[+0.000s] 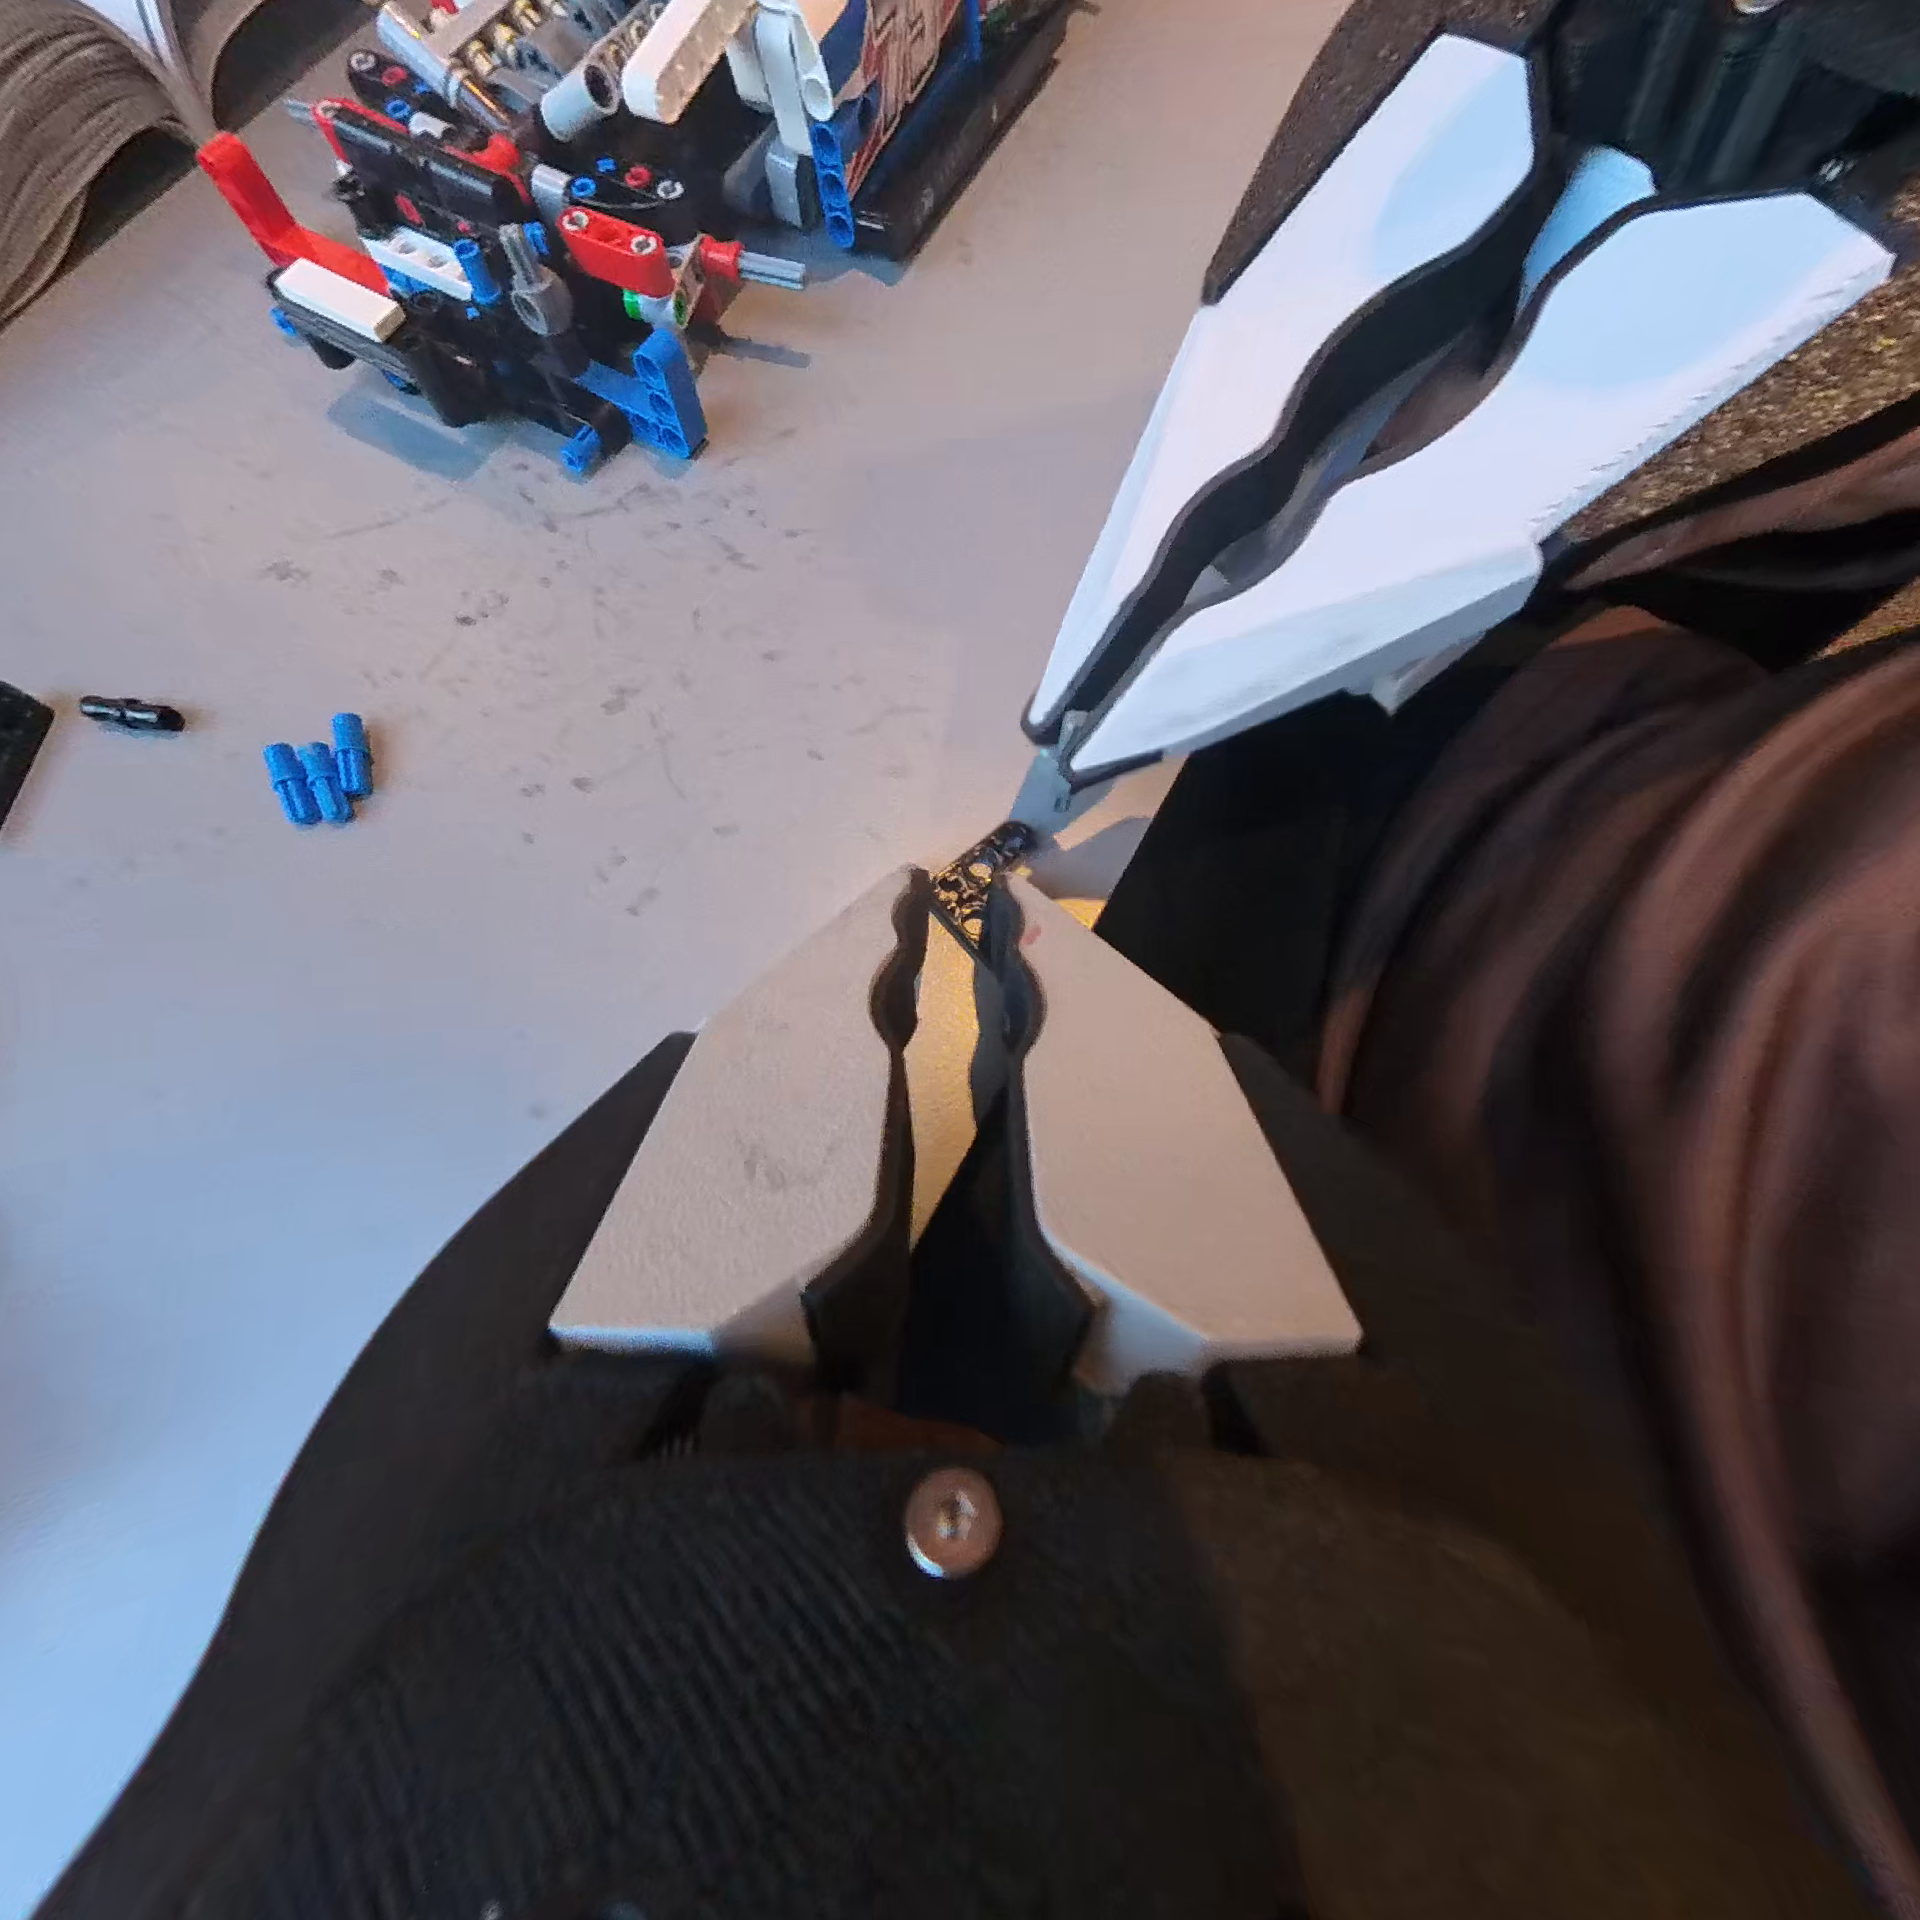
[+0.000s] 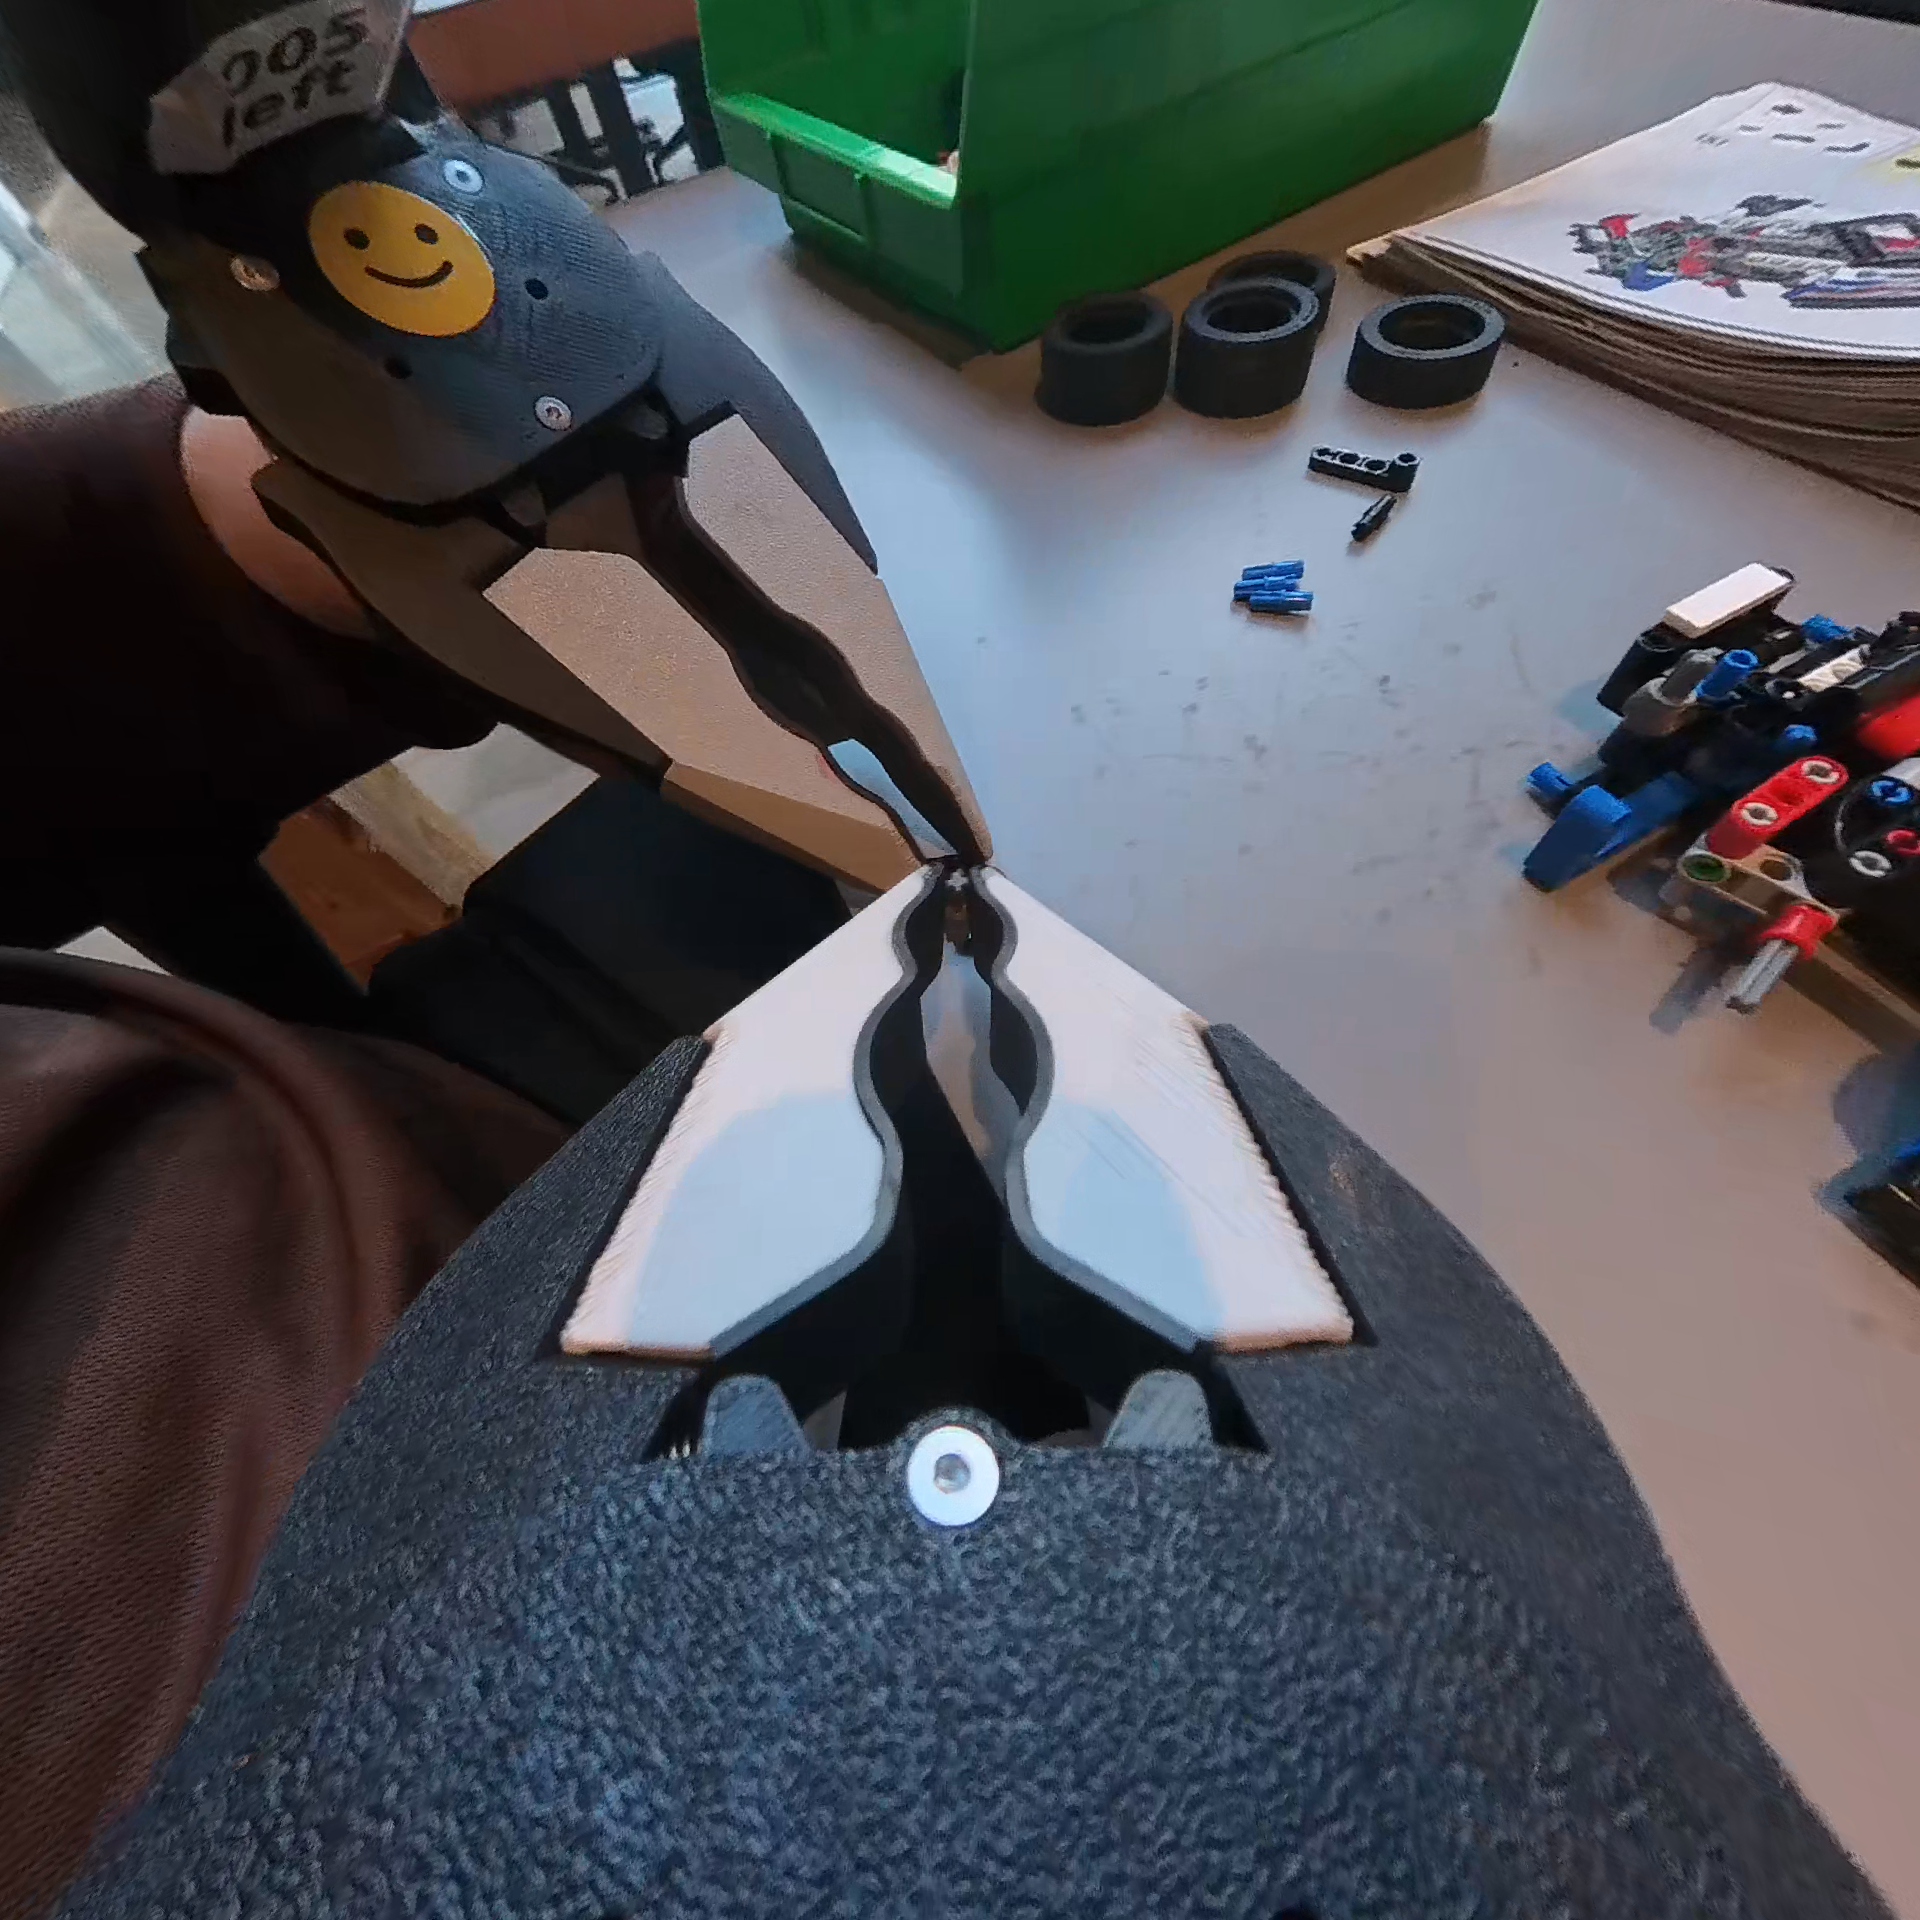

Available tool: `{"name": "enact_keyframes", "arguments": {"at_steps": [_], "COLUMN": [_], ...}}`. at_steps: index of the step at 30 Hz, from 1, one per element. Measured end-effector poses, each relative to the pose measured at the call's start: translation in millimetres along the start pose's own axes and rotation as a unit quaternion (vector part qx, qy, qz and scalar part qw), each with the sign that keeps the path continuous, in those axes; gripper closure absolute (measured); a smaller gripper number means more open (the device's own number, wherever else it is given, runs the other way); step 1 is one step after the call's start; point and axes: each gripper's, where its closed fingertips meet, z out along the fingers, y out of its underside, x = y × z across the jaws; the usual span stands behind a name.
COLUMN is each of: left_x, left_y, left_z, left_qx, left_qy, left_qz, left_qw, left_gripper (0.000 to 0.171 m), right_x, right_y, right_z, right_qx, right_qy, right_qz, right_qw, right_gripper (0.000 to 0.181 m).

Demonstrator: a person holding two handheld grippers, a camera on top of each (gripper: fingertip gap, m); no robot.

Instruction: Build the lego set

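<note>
Both grippers meet tip to tip over the near edge of the desk [image 1: 623, 644]. The left gripper [image 1: 961, 883] has its fingers pinching a small black perforated beam [image 1: 982, 868] that pokes out past their tips. The right gripper [image 2: 954, 883] has its fingers pinching a small grey piece [image 1: 1042, 795], its end touching the black beam. Well ahead of the left fingers and off to their left sits the half-built lego model [image 1: 499, 281]. Three blue pins [image 1: 317, 774] and a black pin [image 1: 132, 715] lie far left of those tips. Beyond the right fingers, four black tyres [image 2: 1247, 348] stand before a green bin [image 2: 1039, 135], beside the instruction booklet [image 2: 1683, 260].
</note>
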Motion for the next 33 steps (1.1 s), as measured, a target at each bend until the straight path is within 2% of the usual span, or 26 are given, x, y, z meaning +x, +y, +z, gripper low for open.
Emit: {"name": "enact_keyframes", "arguments": {"at_steps": [13, 18, 26, 28, 33], "left_x": [2, 2, 0, 0, 0], "left_y": [0, 0, -1, -1, 0], "left_z": [0, 0, 1, 1, 1], "left_qx": [-0.001, -0.003, 0.0, 0.0, 0.0], "left_qy": [0.036, 0.047, 0.028, 0.023, 0.022], "left_qz": [0.019, 0.018, 0.01, 0.008, 0.007], "left_qw": [0.999, 0.999, 1.0, 1.0, 1.0], "left_gripper": [0.163, 0.163, 0.163, 0.163, 0.163], "right_x": [1, 0, 1, 1, 3], "right_y": [4, 4, 4, 4, 5], "right_z": [10, 9, 10, 11, 10], "right_qx": [0.0, 0.006, 0.022, 0.02, 0.009], "right_qy": [-0.013, -0.004, 0.053, 0.054, 0.025], "right_qz": [0.028, -0.005, -0.054, -0.036, 0.076], "right_qw": [1.0, 1.0, 0.997, 0.998, 0.997], "right_gripper": [0.177, 0.177, 0.177, 0.177, 0.176]}}
